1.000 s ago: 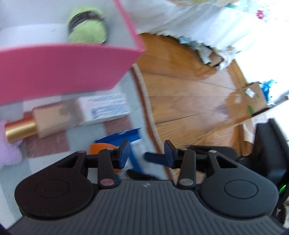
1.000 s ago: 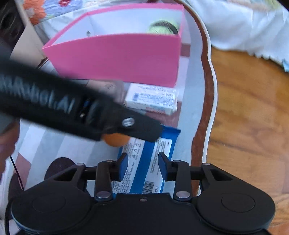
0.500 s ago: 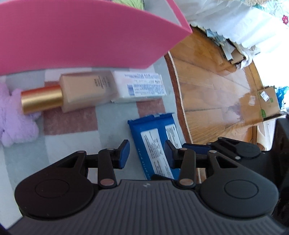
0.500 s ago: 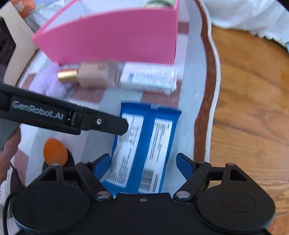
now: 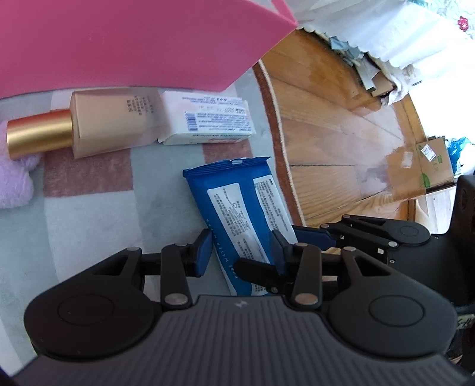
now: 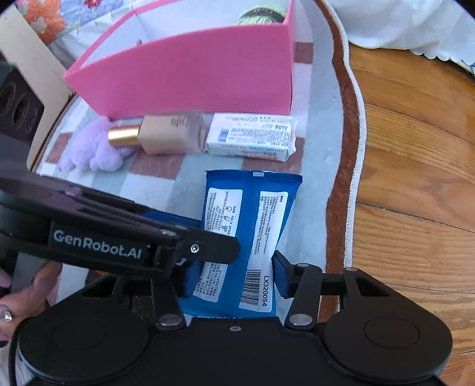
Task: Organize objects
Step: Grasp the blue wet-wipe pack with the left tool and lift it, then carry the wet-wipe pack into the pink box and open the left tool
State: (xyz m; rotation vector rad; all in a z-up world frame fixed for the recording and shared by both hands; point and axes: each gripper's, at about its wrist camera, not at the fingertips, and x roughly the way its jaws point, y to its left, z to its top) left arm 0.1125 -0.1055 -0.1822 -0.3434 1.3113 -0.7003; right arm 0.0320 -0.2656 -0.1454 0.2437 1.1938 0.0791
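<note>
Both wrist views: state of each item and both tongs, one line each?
Blue pack: flat on the rug, pinched at its near end.
Right tongs: just closed in, shut on blue pack.
Left tongs: narrow gap, empty, over the pack.
Bottle: lying on its side, gold cap on.
White pack: lying flat, sealed.
Pink box: upright, open top.

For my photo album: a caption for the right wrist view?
Right gripper closing on a blue packet before a pink box.

You have a checked rug point(image 6: 322, 166) underneath, its brown border curving beside the wooden floor point(image 6: 415, 178); beyond the rug, white scalloped cloth point(image 6: 400, 26) drapes, and flattened cardboard boxes point(image 5: 421, 166) lie farther off
</note>
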